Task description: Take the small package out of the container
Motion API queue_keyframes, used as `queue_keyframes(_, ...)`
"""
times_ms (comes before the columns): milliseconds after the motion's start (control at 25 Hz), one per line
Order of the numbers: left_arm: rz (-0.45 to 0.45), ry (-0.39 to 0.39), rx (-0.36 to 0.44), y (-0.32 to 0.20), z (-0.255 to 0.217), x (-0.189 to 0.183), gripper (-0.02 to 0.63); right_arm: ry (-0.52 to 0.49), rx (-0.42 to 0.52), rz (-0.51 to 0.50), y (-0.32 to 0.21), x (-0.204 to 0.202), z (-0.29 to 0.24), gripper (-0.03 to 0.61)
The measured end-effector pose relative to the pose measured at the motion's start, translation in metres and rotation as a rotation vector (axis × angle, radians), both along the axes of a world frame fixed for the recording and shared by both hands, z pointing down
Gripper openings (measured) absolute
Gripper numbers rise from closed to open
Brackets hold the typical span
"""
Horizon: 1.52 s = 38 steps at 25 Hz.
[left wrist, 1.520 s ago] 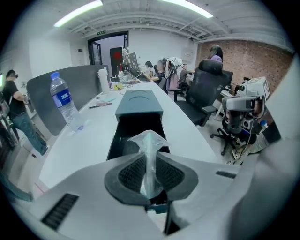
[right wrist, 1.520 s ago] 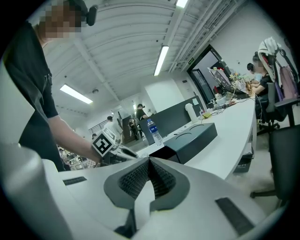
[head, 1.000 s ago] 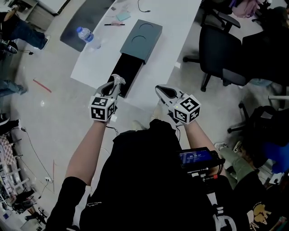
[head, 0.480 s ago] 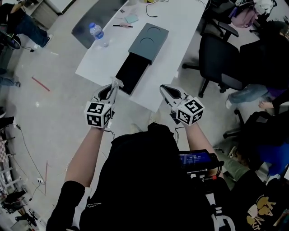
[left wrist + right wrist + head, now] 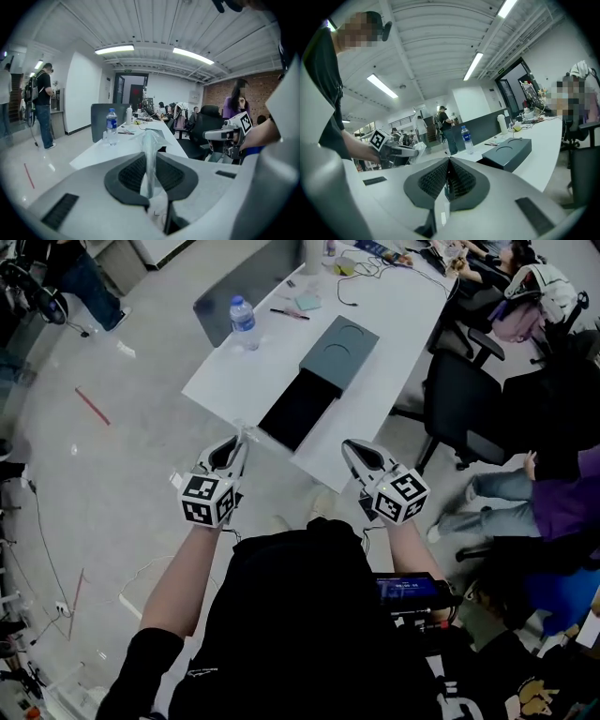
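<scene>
The small package (image 5: 149, 154) is a clear plastic bag, and my left gripper (image 5: 149, 174) is shut on it so that it stands up between the pads. In the head view the left gripper (image 5: 236, 442) hangs just off the table's near corner, with the package (image 5: 243, 431) at its tips. The container is a black open box (image 5: 298, 409) with its grey-green lid (image 5: 339, 352) slid partly off, lying on the white table (image 5: 234, 381). My right gripper (image 5: 353, 450) is shut and empty, off the table's near edge; the lid (image 5: 508, 152) lies ahead of it.
A water bottle (image 5: 244, 320) stands at the table's left edge, with a pen and small items behind it. Black office chairs (image 5: 469, 399) stand to the right of the table. Seated people are at the right, and another person stands far left.
Both grippers have drawn back from the open box and risen. The left one carries the clear package away from the table's edge.
</scene>
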State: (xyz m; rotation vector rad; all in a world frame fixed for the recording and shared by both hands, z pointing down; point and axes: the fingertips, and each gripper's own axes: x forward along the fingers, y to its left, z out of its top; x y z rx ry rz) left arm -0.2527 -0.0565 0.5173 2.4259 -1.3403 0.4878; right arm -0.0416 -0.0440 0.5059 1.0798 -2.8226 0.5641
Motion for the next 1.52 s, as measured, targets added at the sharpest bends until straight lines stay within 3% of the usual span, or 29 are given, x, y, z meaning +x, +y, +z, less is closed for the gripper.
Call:
queue_keyframes(400, -0.106, 0.074, -0.005, 0.039, 0.009, -0.068, 0.063, 0.015, 0.010, -0.056, 0.016, -0.049, 0.002, 0.026)
queue_keyframes(680, -0.158, 0.141, -0.024, 0.065, 0.019, -0.095, 0.063, 0.016, 0.003, -0.056, 0.030, -0.073, 0.005, 0.025)
queue_keyframes(1520, -0.008, 0.192, -0.059, 0.092, 0.037, -0.076, 0.063, 0.038, -0.008, 0.037, 0.067, -0.074, 0.010, 0.026)
